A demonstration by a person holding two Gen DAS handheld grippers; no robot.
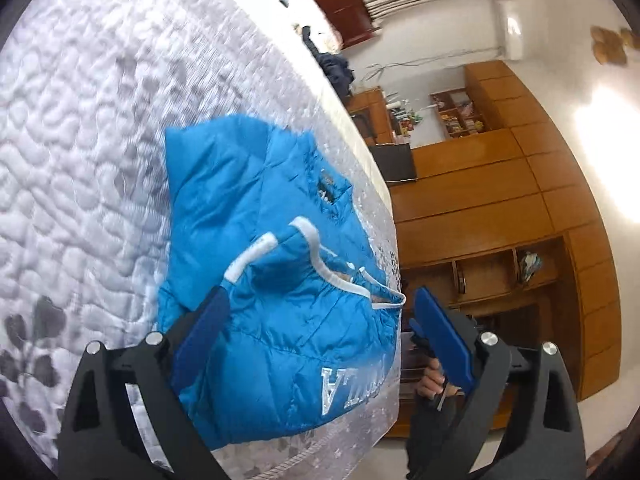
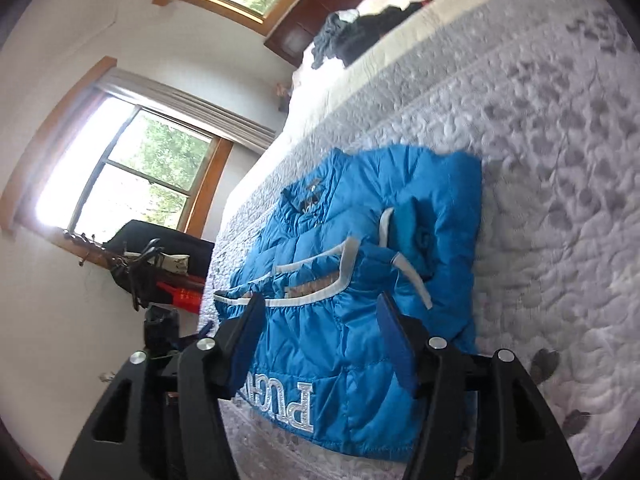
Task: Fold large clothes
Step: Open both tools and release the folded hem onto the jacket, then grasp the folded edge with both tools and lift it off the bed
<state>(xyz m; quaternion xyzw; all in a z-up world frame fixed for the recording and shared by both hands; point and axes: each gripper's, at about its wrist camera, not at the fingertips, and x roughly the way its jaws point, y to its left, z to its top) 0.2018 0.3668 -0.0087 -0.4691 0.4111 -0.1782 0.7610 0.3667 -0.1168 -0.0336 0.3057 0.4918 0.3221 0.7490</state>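
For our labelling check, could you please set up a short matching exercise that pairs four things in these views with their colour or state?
Things:
1. jacket
2. bedspread
3. left gripper
4. pile of clothes

Colour or state:
A. open, nothing between its fingers
B. dark, heaped at the far end of the bed
C. bright blue with white trim, partly folded
D. pale grey and white, quilted

Pairs: 1-C, 2-D, 3-A, 4-B
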